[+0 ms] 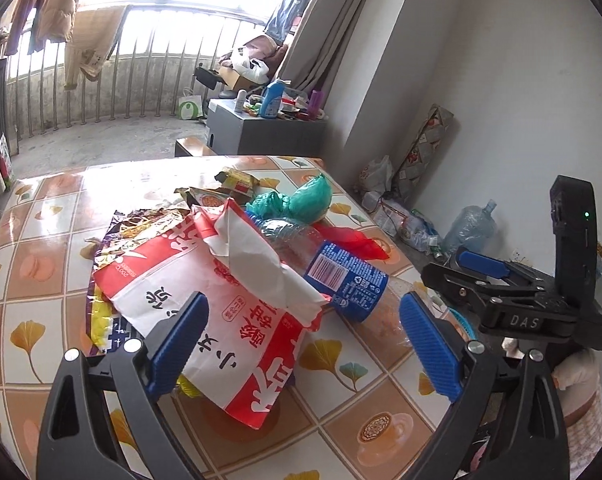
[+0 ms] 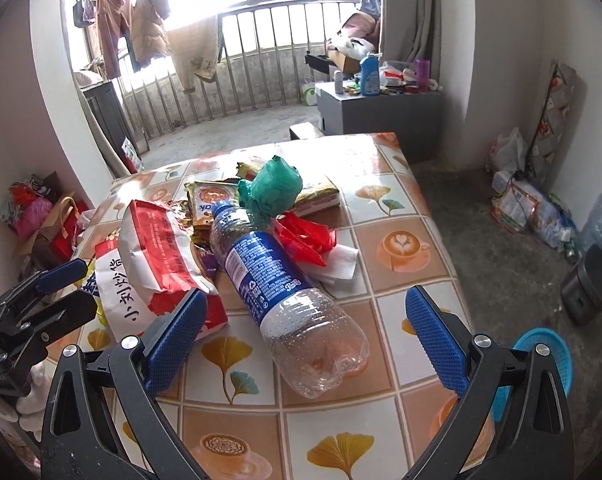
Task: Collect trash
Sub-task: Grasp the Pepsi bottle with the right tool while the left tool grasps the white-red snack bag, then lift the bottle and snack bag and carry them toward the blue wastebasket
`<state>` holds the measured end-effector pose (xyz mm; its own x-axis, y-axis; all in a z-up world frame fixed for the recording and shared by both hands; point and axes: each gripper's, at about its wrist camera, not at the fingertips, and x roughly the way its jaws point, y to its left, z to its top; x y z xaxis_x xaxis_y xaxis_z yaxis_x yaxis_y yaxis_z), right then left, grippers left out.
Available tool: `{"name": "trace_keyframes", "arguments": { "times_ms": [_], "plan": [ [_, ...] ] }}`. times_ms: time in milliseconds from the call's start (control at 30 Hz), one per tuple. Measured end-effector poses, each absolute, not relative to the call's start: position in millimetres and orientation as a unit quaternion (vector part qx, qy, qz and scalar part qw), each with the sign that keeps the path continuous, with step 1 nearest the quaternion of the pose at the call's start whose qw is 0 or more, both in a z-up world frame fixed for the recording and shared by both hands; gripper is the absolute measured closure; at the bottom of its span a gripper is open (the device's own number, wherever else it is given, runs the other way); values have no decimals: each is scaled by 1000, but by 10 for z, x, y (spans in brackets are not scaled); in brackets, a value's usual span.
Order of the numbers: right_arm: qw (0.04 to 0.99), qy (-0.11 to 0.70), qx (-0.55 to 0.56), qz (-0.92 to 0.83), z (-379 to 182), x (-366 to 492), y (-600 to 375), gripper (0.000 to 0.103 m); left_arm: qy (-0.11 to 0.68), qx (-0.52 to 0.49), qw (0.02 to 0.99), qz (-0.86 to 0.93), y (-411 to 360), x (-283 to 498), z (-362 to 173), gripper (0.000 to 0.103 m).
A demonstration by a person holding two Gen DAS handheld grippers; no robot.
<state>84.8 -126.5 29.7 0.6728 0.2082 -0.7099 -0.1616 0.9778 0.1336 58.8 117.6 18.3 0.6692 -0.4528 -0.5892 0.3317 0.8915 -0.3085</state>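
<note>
My left hand-held gripper (image 1: 305, 340) stood spread over the red-and-white bag (image 1: 205, 292), pinching nothing. My right hand-held gripper (image 2: 305, 334) stood spread around the plastic bottle (image 2: 285, 292), lying just beside that bag on the tabletop (image 2: 405, 216).

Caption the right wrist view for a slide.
Open right gripper poised over an empty plastic bottle lying amid wrappers on the table.

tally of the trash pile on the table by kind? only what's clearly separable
Plastic bottle: 1
Red-and-white paper bag: 1
Crumpled plastic bags: 2 (green bag, red bag)
White tissue: 1
Foil snack wrappers: at least 3; they overlap, so the exact count is unclear
Total: at least 8
</note>
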Motion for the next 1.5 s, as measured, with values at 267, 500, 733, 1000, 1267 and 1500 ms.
{"name": "trace_keyframes", "arguments": {
  "times_ms": [267,500,733,1000,1267,1500],
  "plan": [
    [880,442,2,172,192,1220,-1066,13,383,-156,885,-215,1245,911,34,27],
    [842,498,-44,204,19,1505,-870,19,418,-207,860,-208,1265,1152,-164,43],
    [817,528,-95,210,-209,1602,-738,31,447,-229,840,-205,1275,1229,-343,66],
    [820,523,-84,216,-147,1520,-797,47,441,-210,845,-220,1243,1095,-245,73],
    [827,507,-27,239,31,1341,-960,48,425,-181,853,-242,1310,776,-3,75],
    [835,488,39,251,183,1173,-1114,49,383,-184,859,-287,1410,503,316,75]
  ]
}}
